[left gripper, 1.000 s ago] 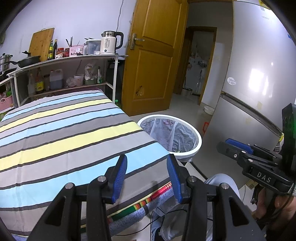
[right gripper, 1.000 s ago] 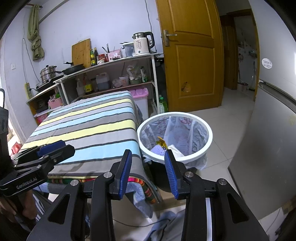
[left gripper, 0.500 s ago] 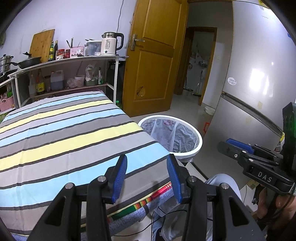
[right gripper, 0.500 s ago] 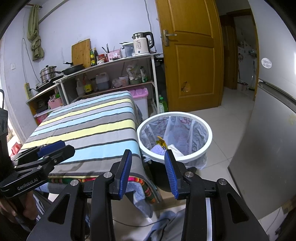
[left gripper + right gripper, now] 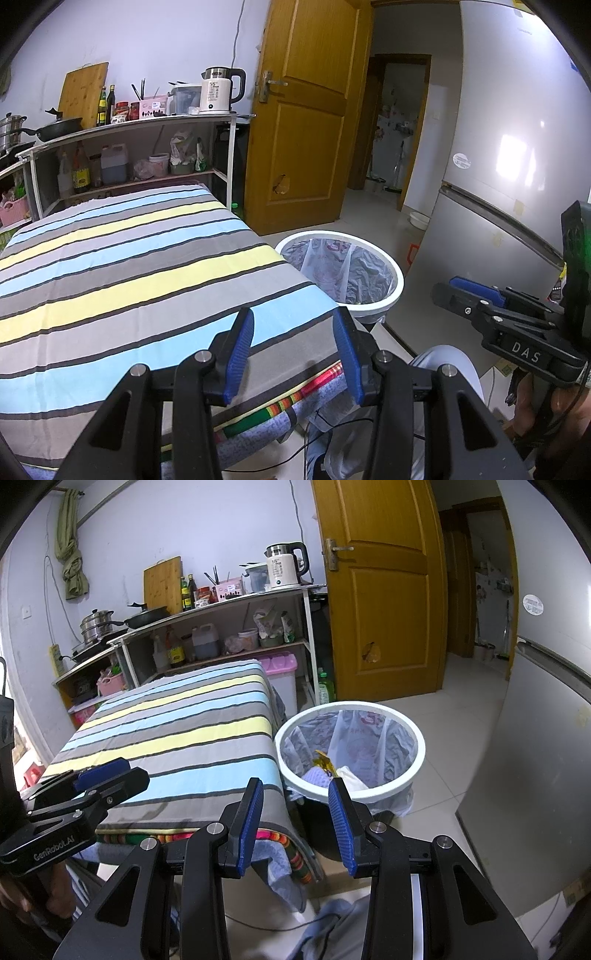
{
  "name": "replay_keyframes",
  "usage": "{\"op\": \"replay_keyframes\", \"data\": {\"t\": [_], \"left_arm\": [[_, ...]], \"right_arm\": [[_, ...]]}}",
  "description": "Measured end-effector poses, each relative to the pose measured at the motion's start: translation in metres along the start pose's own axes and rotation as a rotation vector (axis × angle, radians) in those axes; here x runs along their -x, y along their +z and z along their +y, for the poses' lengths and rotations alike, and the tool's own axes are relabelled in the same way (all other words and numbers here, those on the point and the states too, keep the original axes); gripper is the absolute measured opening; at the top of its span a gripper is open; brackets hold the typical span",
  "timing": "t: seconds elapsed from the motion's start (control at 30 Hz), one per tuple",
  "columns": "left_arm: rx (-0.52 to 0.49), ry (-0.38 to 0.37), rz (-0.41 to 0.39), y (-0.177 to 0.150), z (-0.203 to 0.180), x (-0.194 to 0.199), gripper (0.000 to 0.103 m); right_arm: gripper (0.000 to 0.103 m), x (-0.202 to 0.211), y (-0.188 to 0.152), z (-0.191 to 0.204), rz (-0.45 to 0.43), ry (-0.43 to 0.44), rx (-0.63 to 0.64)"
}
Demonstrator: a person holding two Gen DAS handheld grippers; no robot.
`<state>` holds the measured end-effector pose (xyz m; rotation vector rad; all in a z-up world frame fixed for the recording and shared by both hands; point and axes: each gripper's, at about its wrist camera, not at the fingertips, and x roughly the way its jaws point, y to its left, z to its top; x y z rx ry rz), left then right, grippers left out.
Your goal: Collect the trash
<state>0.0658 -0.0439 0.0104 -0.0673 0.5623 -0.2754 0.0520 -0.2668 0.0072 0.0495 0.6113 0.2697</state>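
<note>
A white round trash bin point(image 5: 350, 748) lined with a thin plastic bag stands on the floor at the right end of the striped table point(image 5: 177, 746). It holds a yellow wrapper, a bluish piece and white paper point(image 5: 332, 770). The bin also shows in the left wrist view point(image 5: 341, 275). My left gripper point(image 5: 293, 325) is open and empty above the table's near right corner. My right gripper point(image 5: 295, 794) is open and empty, held in front of the bin. I see no loose trash on the striped cloth point(image 5: 129, 266).
A shelf rack point(image 5: 221, 627) with a kettle, bottles, pans and a cutting board stands behind the table. A wooden door point(image 5: 384, 590) is at the back. A grey fridge point(image 5: 509, 206) stands to the right of the bin. Tiled floor point(image 5: 443, 731) lies around the bin.
</note>
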Motion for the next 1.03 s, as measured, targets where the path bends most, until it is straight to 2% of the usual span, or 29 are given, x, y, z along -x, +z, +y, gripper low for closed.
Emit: {"op": "replay_keyframes", "data": {"t": [0.53,1.03], "left_arm": [[-0.011,0.023,-0.017,0.001,-0.0022,0.0037,0.049],[0.002,0.006,-0.011,0.003,-0.0021,-0.0002,0.049]], "right_arm": [[0.038,0.0008,-0.0005,0.0005,0.001,0.0,0.001],[0.038,0.0,-0.0009,0.0004,0.004,0.0,0.002]]}}
